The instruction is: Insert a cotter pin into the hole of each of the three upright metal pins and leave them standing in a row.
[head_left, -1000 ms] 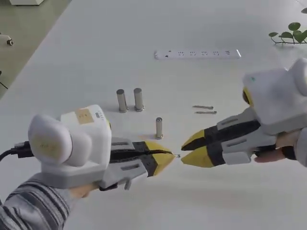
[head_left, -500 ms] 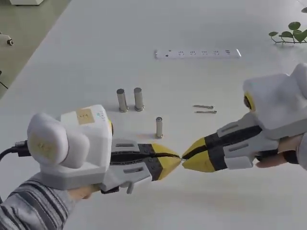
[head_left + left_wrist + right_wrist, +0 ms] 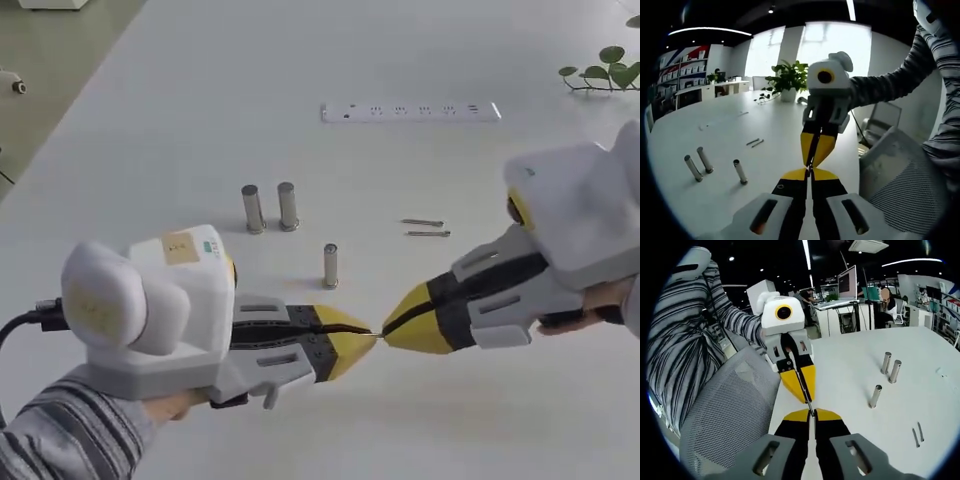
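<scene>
The broad white table (image 3: 200, 100) carries everything, and the lone upright grey metal pin (image 3: 331, 265) near its middle serves as the marker. On the near side of that pin, lifted off the table, two handheld tools meet nose to nose. The left tool (image 3: 368, 335) comes in from the pin's near left and the right tool (image 3: 390, 329) from its near right. Both have their yellow-tipped jaws pressed together. A long white power strip (image 3: 410, 112) lies well beyond the pin, at the far side. Two more upright grey metal pins (image 3: 288, 206) stand close together beyond and to the left of the marker pin. The three therefore form no row yet, and I can make out no cotter pin through any of them. Two spare thin metal cotter pins (image 3: 423, 222) lie flat beyond and to the right of the marker. Smallest is the thin cotter pin (image 3: 379, 333) bridging the two noses, apparently pinched at one end by each tool, which looks like a handover or a regrip. The risk lies there. If one tool lets go before the other has a firm bite, so slight a piece could twist or drop to the table and roll off. A skewed hold would also leave it badly aimed for the small hole. A careless approach could knock the freestanding marker pin over.
</scene>
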